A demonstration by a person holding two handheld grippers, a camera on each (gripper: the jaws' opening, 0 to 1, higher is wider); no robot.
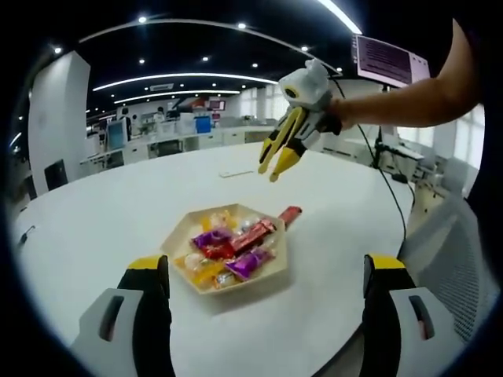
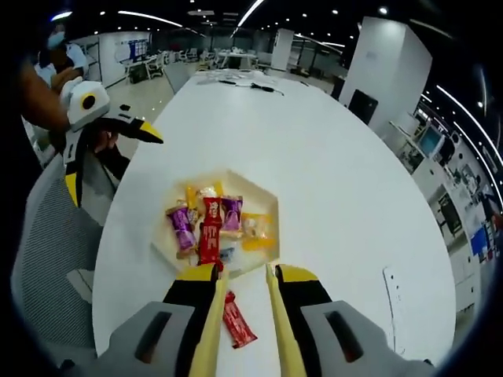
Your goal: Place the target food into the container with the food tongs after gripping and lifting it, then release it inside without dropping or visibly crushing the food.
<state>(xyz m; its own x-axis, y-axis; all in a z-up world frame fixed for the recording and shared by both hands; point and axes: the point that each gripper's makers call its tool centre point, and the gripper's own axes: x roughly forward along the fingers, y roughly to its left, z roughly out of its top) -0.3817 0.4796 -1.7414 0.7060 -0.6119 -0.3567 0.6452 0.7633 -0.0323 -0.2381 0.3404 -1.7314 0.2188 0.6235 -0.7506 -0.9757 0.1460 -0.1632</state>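
The red wrapped bar [image 2: 236,320], judged light, slippery and crushable, is seen on the table [image 2: 338,204] beside the hexagonal tray [image 2: 253,181], beneath the right gripper's [image 2: 245,276] empty, parted tongs; mid-length gripping is advised; left gripper [image 1: 267,275] open.

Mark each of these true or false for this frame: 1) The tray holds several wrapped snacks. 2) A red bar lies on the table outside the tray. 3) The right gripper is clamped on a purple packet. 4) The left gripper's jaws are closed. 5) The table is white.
1) True: the hexagonal tray holds several wrapped snacks.
2) True: the red bar lies on the table just outside the tray.
3) False: the right gripper hangs in the air above the table, holding nothing.
4) False: the left gripper has its jaws wide apart.
5) True: the table is white.
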